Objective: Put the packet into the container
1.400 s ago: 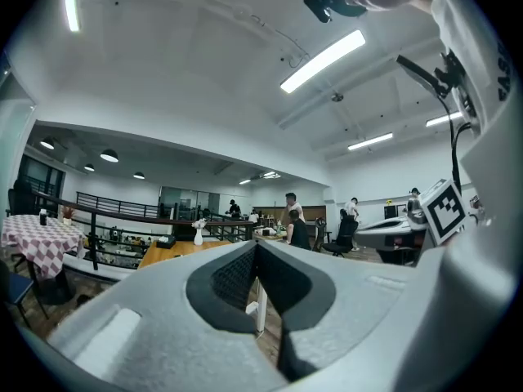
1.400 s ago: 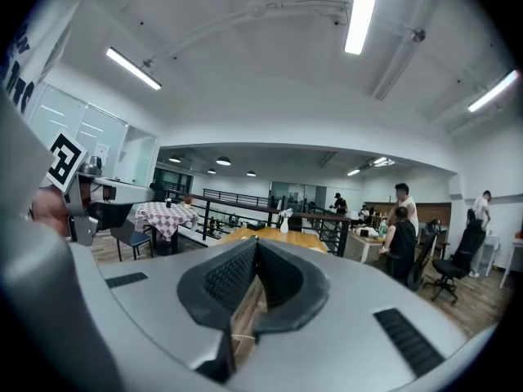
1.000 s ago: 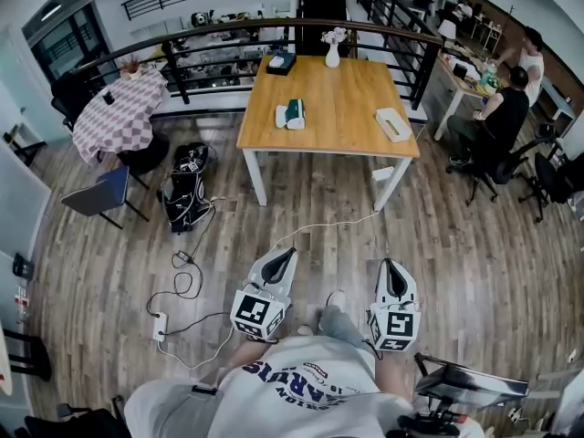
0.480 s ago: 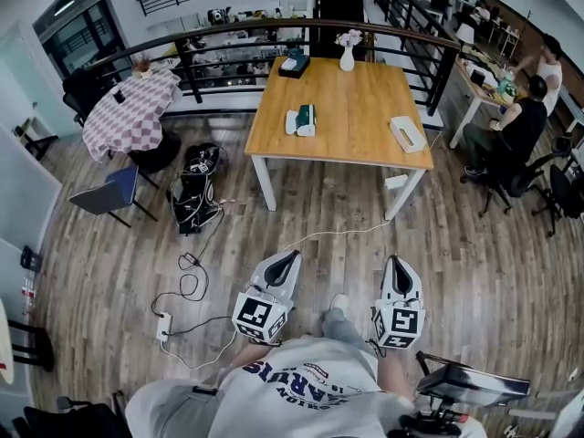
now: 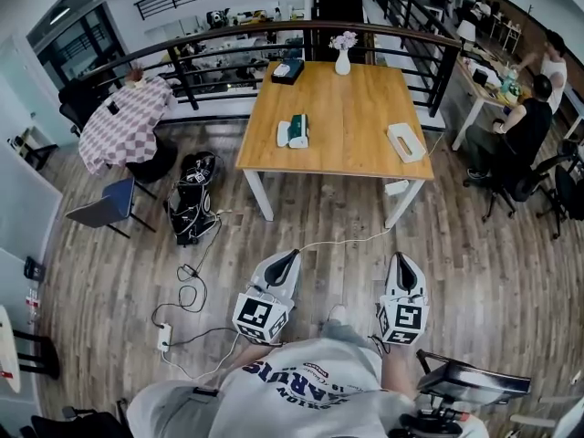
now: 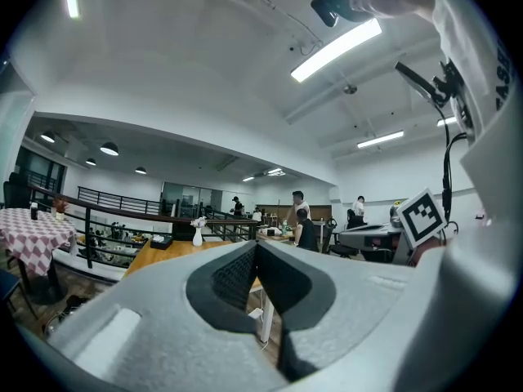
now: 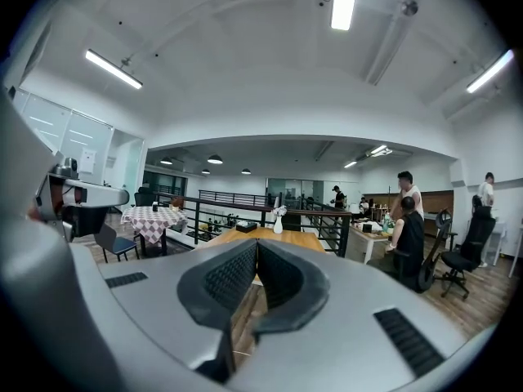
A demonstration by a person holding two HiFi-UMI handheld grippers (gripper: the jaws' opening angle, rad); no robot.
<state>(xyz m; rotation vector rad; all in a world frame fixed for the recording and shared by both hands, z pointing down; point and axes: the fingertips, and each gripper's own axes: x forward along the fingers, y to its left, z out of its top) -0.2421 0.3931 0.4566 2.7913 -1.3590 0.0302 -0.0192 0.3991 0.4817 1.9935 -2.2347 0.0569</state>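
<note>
Approach stage, by my reading: I stand on the wood floor well short of the wooden table, with both claws held out level in front of me. My left gripper has its jaws pressed together with nothing between them. My right gripper is likewise closed and empty. The packet, green and white, lies on the table's left half, well apart from both claws. A flat white item near the right front corner is probably the container, though from this far off I cannot make out whether it is a tray or a lidded box. A white vase with flowers stands at the table's far edge, near a dark box. Nothing of the task proper is done yet. Next, I judge, I must close the gap to the table, spread one claw's jaws and bring them down over the packet, then carry it across to the container.
</note>
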